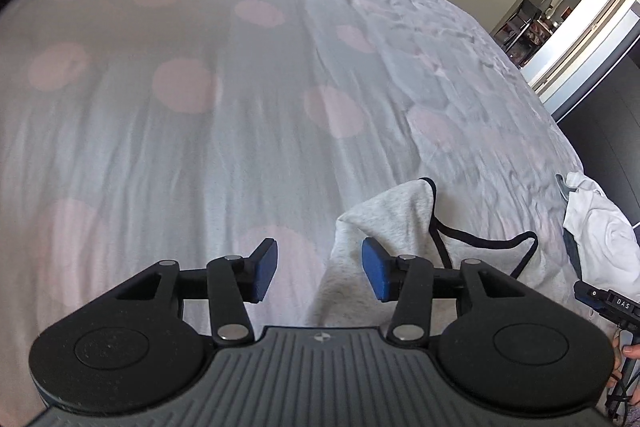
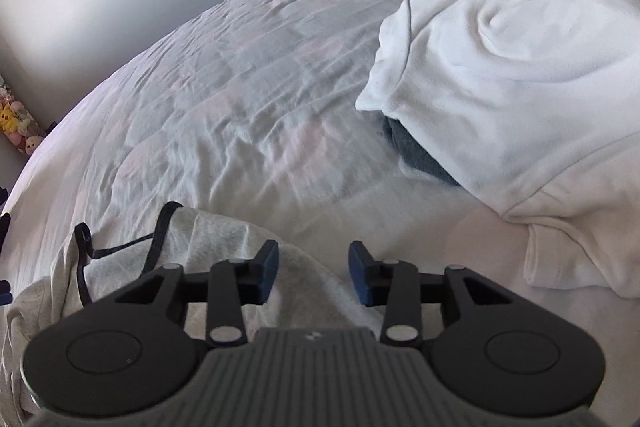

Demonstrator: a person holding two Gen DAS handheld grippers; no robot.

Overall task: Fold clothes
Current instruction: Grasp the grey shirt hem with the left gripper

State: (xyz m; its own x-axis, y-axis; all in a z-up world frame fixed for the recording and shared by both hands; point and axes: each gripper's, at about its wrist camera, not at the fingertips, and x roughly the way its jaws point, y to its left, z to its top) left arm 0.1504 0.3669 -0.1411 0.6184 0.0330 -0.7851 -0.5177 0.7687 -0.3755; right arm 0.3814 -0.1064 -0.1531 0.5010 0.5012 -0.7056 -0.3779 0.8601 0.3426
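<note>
The left tool [image 1: 319, 275] hangs low over the bed with its blue-padded fingers spread wide and nothing between them. The right tool [image 2: 313, 274] is likewise spread and empty.

Just past both sits the crumpled, heather-grey knit garment with dark navy trim and a loose dark drawstring [image 1: 404, 227]. In the left wrist view it fills the lower centre-right of the frame, directly ahead of the right-hand pad; in the right wrist view it lies at the lower left, under and beyond the left-hand pad. So it lies between the two tools, close to each, its length running roughly from one toward the other. I judge neither is clearly nearer.

Further out on the white bedspread with pale pink dots [image 1: 192, 87], a folded white cotton top [image 2: 516, 75] rests on something dark blue-grey [image 2: 416, 151], upper right of the right view.

The only readable writing is "DAS" on a small black device [image 1: 618, 303] at the left view's right edge.
</note>
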